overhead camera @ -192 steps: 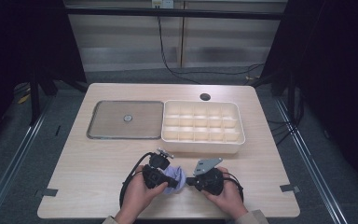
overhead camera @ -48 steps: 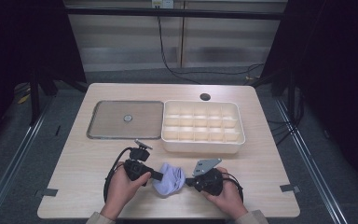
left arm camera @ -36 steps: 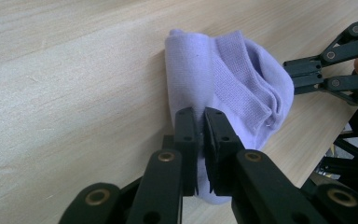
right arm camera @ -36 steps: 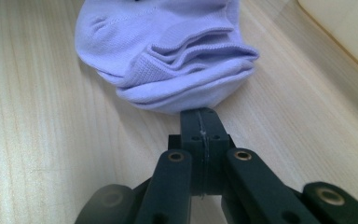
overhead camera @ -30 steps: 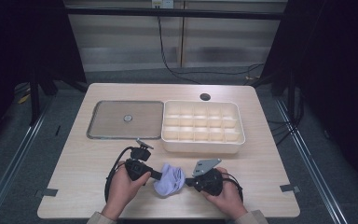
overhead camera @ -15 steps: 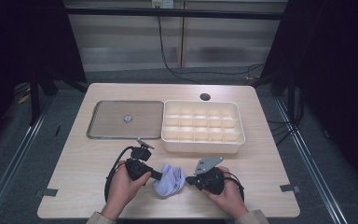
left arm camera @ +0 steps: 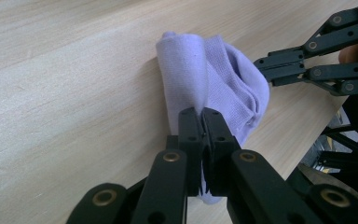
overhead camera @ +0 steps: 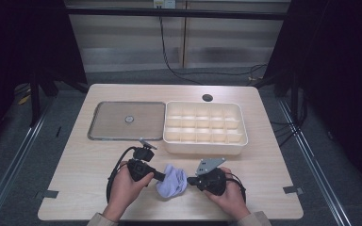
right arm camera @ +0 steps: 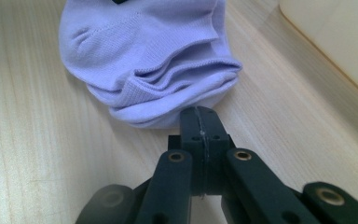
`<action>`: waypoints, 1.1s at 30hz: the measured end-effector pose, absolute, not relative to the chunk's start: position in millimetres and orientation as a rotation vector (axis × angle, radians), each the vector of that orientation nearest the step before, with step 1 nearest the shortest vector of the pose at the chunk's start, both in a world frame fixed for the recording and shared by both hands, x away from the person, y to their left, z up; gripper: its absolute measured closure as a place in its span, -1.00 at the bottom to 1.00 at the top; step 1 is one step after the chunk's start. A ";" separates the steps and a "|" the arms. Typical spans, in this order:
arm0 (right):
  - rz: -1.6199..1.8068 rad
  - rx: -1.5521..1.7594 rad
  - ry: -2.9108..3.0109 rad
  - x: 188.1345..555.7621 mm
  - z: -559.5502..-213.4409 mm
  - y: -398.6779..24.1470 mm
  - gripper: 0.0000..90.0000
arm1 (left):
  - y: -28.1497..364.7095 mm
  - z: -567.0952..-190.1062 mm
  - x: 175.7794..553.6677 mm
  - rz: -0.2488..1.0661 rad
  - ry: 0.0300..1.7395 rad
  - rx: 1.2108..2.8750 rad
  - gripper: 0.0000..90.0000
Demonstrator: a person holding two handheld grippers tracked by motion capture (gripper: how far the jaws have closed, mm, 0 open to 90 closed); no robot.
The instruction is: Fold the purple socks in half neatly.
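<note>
On the pale wooden worktop [overhead camera: 89,188], in front of the cream plastic compartment box [overhead camera: 204,128], the bundled lilac knit sock [overhead camera: 171,181] has barely shifted over the last second, so folding looks paused. The left gripper [left arm camera: 200,114] is clamped on the sock's edge; the right gripper [right arm camera: 199,112] is closed, empty, touching its other side.

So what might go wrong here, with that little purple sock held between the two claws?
The left gripper pinches just a thin fold of the sock, so the cloth may slip free if pulled. The right gripper is shut at the sock's rim; whether it grips cloth is unclear, so the bundle could unfold. The compartment box has small cells; a loose sock might snag on its walls.
</note>
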State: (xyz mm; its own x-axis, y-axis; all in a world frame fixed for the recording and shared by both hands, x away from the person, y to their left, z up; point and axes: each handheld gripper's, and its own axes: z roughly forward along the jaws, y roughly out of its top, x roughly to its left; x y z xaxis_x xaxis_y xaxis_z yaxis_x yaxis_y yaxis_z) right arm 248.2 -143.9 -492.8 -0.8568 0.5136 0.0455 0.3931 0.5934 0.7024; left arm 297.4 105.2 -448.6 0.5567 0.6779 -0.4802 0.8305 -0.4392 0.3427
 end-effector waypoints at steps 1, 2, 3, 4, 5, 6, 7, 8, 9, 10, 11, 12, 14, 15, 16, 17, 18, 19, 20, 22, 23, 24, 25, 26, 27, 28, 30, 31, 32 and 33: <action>1.113 0.758 2.656 248.2 -492.9 -143.8 1.00 | 105.0 -447.7 297.3 -0.362 1.200 2.254 0.94; 1.111 0.763 2.660 248.0 -492.7 -143.7 1.00 | 104.4 -447.0 297.0 -0.362 1.197 2.255 0.94; 1.112 0.762 2.662 248.0 -492.6 -143.7 1.00 | 104.1 -446.4 296.9 -0.362 1.193 2.259 0.94; 1.116 0.752 2.664 248.2 -492.9 -143.5 1.00 | 103.7 -445.6 296.8 -0.363 1.188 2.262 0.94; 1.115 0.750 2.663 248.1 -493.0 -142.9 1.00 | 102.6 -445.3 296.3 -0.361 1.191 2.254 0.94; 1.114 0.754 2.663 247.6 -493.1 -142.1 1.00 | 101.3 -444.2 295.7 -0.356 1.191 2.254 0.94; 1.111 0.745 2.670 247.5 -493.2 -141.6 1.00 | 100.7 -443.8 295.6 -0.349 1.187 2.254 0.94; 1.118 0.749 2.668 247.3 -493.3 -141.0 1.00 | 99.4 -443.0 295.1 -0.344 1.187 2.253 0.94; 1.116 0.740 2.670 247.5 -493.5 -140.7 1.00 | 98.8 -442.3 295.1 -0.346 1.172 2.267 0.94; 1.115 0.740 2.670 247.4 -493.6 -140.2 1.00 | 97.3 -442.1 294.5 -0.350 1.168 2.261 0.94; 1.113 0.741 2.673 247.2 -493.7 -139.9 1.00 | 96.3 -441.5 294.4 -0.351 1.165 2.272 0.94; 1.107 0.733 2.678 247.2 -494.0 -139.9 1.00 | 95.5 -441.4 294.3 -0.355 1.161 2.271 0.94; 1.106 0.739 2.683 247.1 -494.4 -139.6 1.00 | 93.9 -440.6 294.4 -0.359 1.165 2.268 0.94; 1.109 0.729 2.679 247.6 -494.9 -139.4 1.00 | 93.5 -440.1 294.7 -0.360 1.159 2.271 0.94; 1.109 0.728 2.678 247.7 -495.1 -139.2 1.00 | 92.9 -439.9 294.9 -0.359 1.155 2.272 0.94; 1.108 0.728 2.679 247.6 -495.0 -139.2 1.00 | 92.1 -440.0 295.1 -0.356 1.151 2.270 0.94; 1.104 0.734 2.683 247.4 -494.9 -139.2 1.00 | 90.8 -439.8 294.8 -0.356 1.155 2.268 0.94; 1.109 0.740 2.681 247.1 -495.2 -138.7 1.00 | 90.8 -439.2 295.2 -0.363 1.138 2.286 0.94; 1.110 0.738 2.681 247.2 -495.2 -138.7 1.00 | 89.7 -439.2 295.3 -0.356 1.134 2.286 0.94; 1.109 0.740 2.682 247.1 -495.3 -138.2 1.00 | 87.2 -439.1 294.4 -0.351 1.148 2.269 0.94; 1.105 0.737 2.684 247.0 -495.2 -138.0 1.00 | 87.3 -438.7 295.5 -0.354 1.123 2.295 0.94; 1.110 0.734 2.682 247.1 -495.5 -137.4 1.00 | 85.7 -439.0 294.8 -0.359 1.136 2.277 0.94; 1.107 0.728 2.690 247.0 -495.4 -137.1 1.00 | 84.3 -439.2 294.4 -0.357 1.141 2.271 0.94; 1.104 0.732 2.688 246.6 -495.5 -136.7 1.00 | 84.0 -438.8 294.8 -0.357 1.130 2.290 0.94; 1.103 0.734 2.689 246.4 -495.4 -136.5 1.00 | 82.6 -439.2 294.3 -0.360 1.133 2.280 0.94; 1.103 0.732 2.689 246.6 -495.5 -136.6 1.00 | 82.0 -439.0 294.3 -0.355 1.131 2.288 0.94; 1.108 0.732 2.691 246.8 -495.6 -136.9 1.00 | 80.4 -439.3 294.0 -0.358 1.120 2.294 0.94; 1.110 0.730 2.685 246.9 -496.2 -136.5 1.00 | 78.5 -439.9 293.0 -0.352 1.140 2.275 0.94; 1.108 0.734 2.687 246.7 -496.2 -136.4 1.00 | 79.0 -440.0 293.9 -0.358 1.115 2.294 0.94; 1.107 0.738 2.688 246.5 -496.1 -136.2 1.00 | 78.0 -440.3 293.5 -0.354 1.123 2.287 0.94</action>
State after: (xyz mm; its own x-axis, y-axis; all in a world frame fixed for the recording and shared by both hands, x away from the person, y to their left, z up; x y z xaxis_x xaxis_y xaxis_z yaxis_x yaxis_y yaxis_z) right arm 246.5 -136.2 -496.1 -0.8695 0.4910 0.0537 0.3865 0.6086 0.6930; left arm 293.5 78.0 -440.3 0.6138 0.6410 -0.4609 0.7894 -0.4911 0.3683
